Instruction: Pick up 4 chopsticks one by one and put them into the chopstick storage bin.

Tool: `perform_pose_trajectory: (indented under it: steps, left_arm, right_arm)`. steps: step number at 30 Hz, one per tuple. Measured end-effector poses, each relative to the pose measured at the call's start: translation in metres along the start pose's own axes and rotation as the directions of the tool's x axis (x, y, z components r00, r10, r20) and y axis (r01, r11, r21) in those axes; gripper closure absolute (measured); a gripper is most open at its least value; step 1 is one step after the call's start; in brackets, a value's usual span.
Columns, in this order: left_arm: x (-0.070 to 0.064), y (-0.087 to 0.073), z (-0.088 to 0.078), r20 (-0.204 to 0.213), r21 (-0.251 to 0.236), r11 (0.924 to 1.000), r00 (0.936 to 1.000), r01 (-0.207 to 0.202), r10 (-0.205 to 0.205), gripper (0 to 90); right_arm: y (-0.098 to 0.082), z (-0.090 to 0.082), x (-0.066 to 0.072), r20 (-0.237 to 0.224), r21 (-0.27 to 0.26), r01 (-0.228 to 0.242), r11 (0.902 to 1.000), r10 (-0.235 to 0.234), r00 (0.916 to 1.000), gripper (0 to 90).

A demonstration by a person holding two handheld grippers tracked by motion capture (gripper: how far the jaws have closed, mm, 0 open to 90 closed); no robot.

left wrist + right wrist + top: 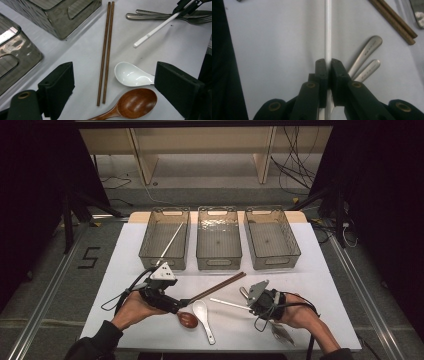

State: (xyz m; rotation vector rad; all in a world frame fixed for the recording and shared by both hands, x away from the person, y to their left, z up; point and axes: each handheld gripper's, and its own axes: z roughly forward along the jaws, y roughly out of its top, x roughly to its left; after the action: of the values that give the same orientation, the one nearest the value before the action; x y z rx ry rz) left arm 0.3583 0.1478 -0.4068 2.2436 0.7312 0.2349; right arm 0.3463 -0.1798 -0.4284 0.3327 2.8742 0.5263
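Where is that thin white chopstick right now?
The white chopstick is clamped between the right gripper's fingers, low on the table's right side, beside two metal handles and near the wooden chopsticks.

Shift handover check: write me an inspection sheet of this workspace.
Surface: white table, no spills seen.
Job's things: white chopstick; another in the left bin; middle bin and right bin hold nothing.
Clutter: brown chopsticks, white spoon, wooden spoon, metal cutlery.
Grippers: right gripper shut on white chopstick; left gripper open.
Cables: black, trailing from both.
Surroundings: wooden shelf, loose floor wires.
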Motion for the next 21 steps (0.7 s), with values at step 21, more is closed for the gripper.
perform_pose_trajectory:
  steps: [21]
  left_arm:
    - [-0.031,0.014,0.021,0.103,0.061,0.9855,0.983,-0.159,0.152,19.9]
  right_arm:
    - [0.029,-0.004,0.024,-0.004,-0.052,0.082,0.9952,-0.083,0.9966,85.5]
